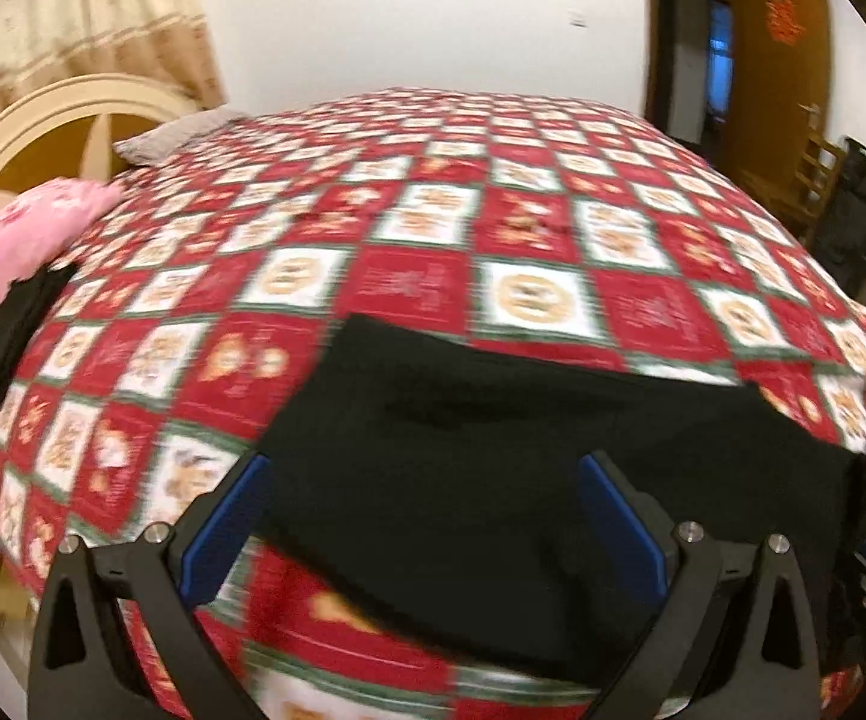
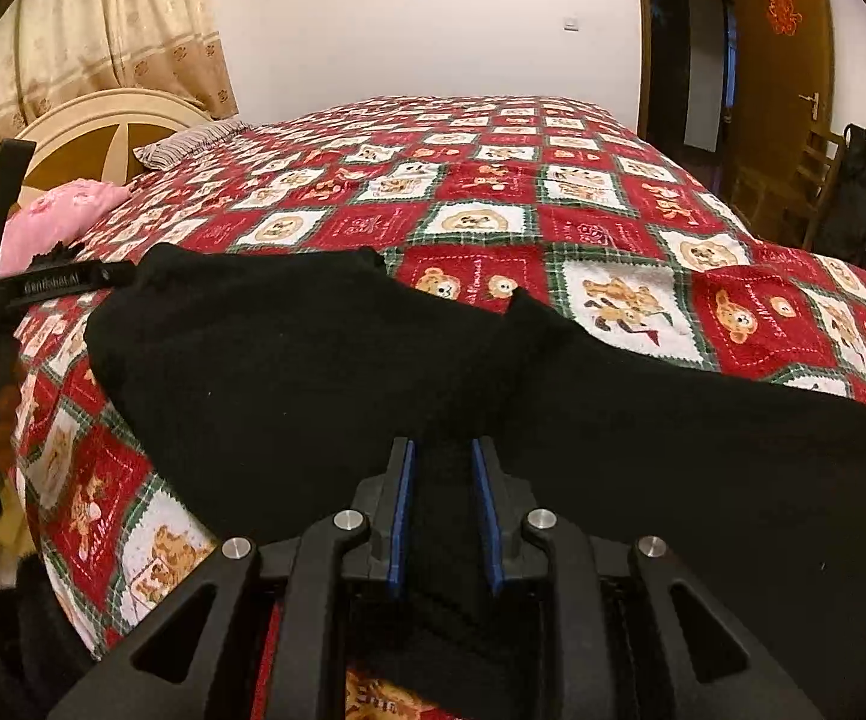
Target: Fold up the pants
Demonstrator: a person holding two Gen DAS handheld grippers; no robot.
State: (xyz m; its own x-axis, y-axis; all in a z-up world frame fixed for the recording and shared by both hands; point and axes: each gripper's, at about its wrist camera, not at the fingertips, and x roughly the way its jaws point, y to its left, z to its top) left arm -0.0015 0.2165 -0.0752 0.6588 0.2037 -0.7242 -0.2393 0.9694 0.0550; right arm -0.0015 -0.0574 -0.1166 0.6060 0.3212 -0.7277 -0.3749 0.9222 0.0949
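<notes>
The black pants (image 2: 324, 360) are lying across the red patchwork bedspread (image 2: 553, 192), spreading out ahead of both grippers. The right gripper (image 2: 445, 480) is pinching a ridge of the fabric, jaws nearly closed. The left gripper (image 1: 426, 510) is hanging wide open over the cloth, gripping nothing. Looks like mid-fold to me; next the left probably needs to grab an edge.

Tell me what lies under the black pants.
Under the black pants lies the red checked bedspread; its bear squares show around them. What the cloth covers cannot be seen.
</notes>
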